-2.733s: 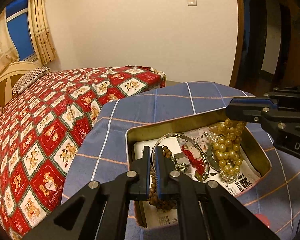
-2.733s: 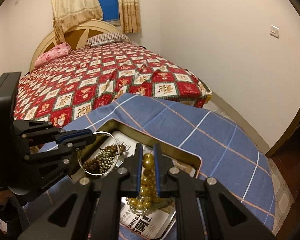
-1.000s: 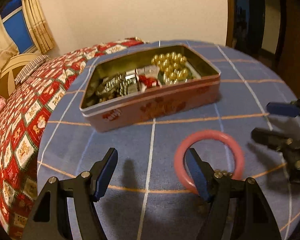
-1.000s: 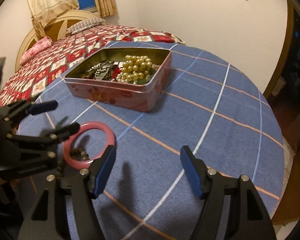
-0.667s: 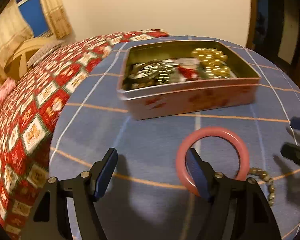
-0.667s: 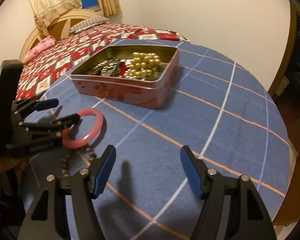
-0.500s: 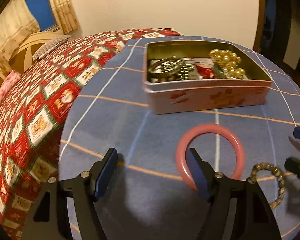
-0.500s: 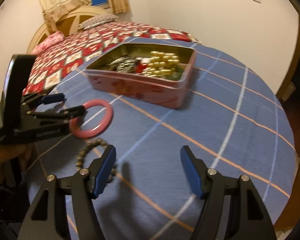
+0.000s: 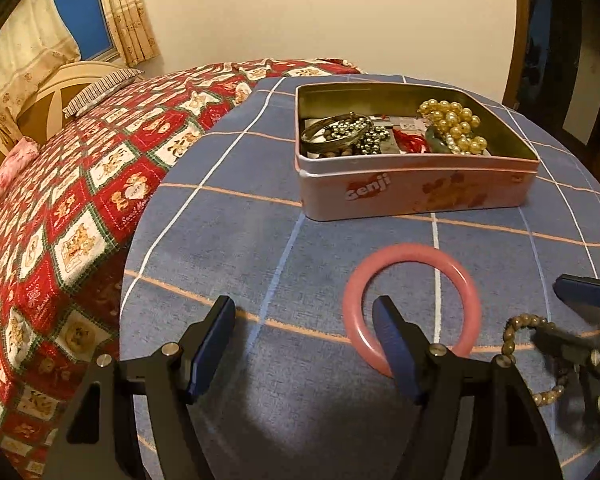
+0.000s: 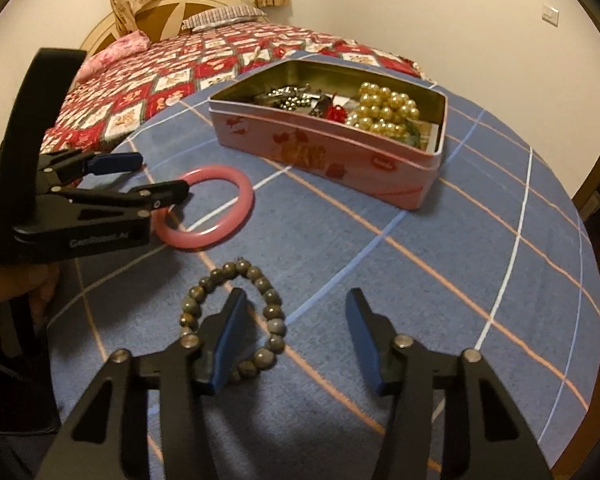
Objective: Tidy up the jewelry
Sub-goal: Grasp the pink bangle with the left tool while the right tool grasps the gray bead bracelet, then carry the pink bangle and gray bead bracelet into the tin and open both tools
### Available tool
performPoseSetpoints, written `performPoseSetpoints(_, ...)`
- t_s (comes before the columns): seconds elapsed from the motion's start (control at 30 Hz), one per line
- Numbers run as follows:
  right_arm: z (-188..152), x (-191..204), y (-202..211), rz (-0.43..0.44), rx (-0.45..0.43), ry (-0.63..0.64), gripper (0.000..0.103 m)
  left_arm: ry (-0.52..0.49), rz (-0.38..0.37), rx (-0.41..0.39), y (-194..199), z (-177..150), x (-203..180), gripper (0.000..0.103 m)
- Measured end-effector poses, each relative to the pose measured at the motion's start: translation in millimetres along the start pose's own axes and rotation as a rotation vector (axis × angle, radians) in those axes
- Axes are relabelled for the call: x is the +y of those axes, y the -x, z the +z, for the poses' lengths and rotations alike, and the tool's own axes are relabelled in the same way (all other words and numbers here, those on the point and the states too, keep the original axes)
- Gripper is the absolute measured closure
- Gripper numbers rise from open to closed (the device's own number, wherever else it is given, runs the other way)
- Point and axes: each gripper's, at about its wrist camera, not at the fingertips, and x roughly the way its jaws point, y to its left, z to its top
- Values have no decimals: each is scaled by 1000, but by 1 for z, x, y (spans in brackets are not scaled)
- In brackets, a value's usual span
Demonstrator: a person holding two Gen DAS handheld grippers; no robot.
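Both grippers had come away from the tin [image 9: 416, 196] and now hung low over the desk [image 9: 228, 248] on the near side of it, where 2.7 seconds earlier each had been shut over the tin's contents, the left on a thin bangle and the right on the gold pearls; the pearl strand [image 9: 454, 126] and the silver bangle [image 9: 334, 130] now lay inside the tin, so those two pieces looked to be stowed and the work had turned to what remained outside.

The left gripper [image 9: 302, 350] had its fingers wide apart; its right-hand finger [image 9: 390, 340] sat inside the pink bangle [image 9: 414, 300], which lay flat on the blue checked cloth a little nearer than the tin; whether that finger touched the ring could not be told. The right gripper [image 10: 296, 342] was likewise spread, gripping nothing, with its left-hand finger [image 10: 230, 338] poised inside the loop of the brown bead bracelet [image 10: 236, 316], which lay nearer again than the pink bangle and well apart from the tin.

Against the view a second earlier, the tin stood farther off and the bead bracelet, then barely visible, lay fully in sight beneath the right gripper; the jaws had not narrowed. In my judgement each gripper was lining up on its own piece, to close on it and carry it to the tin.
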Motion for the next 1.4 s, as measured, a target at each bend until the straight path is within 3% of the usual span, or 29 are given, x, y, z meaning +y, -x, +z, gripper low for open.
performPoseSetpoints(0.1, 0, 1, 0, -40, -7, 20, 75, -12, -11, -2, 1, 0, -3, 32)
performPoseSetpoints(0.2, 0, 0, 1, -61, -8, 32, 90, -17, -31, -6, 2, -1, -5, 41)
performPoseSetpoints(0.3, 0, -1, 2, -54, -9, 28, 91, -24, -60, -10, 3, -1, -8, 53)
performPoseSetpoints(0.47, -1, -4, 4, -46, -11, 19, 91, -52, -110, -19, 5, -1, -16, 81)
performPoseSetpoints(0.67, -1, -9, 5, -50, -10, 2, 91, -64, -135, -23, 6, -3, -19, 93)
performPoseSetpoints(1.07, 0, -14, 12, -55, -34, -10, 91, -81, -150, -33, 13, -5, -25, 94)
performPoseSetpoints(1.4, 7, -20, 26, -59, -74, -21, 91, -82, -139, -105, 42, 6, -26, 94)
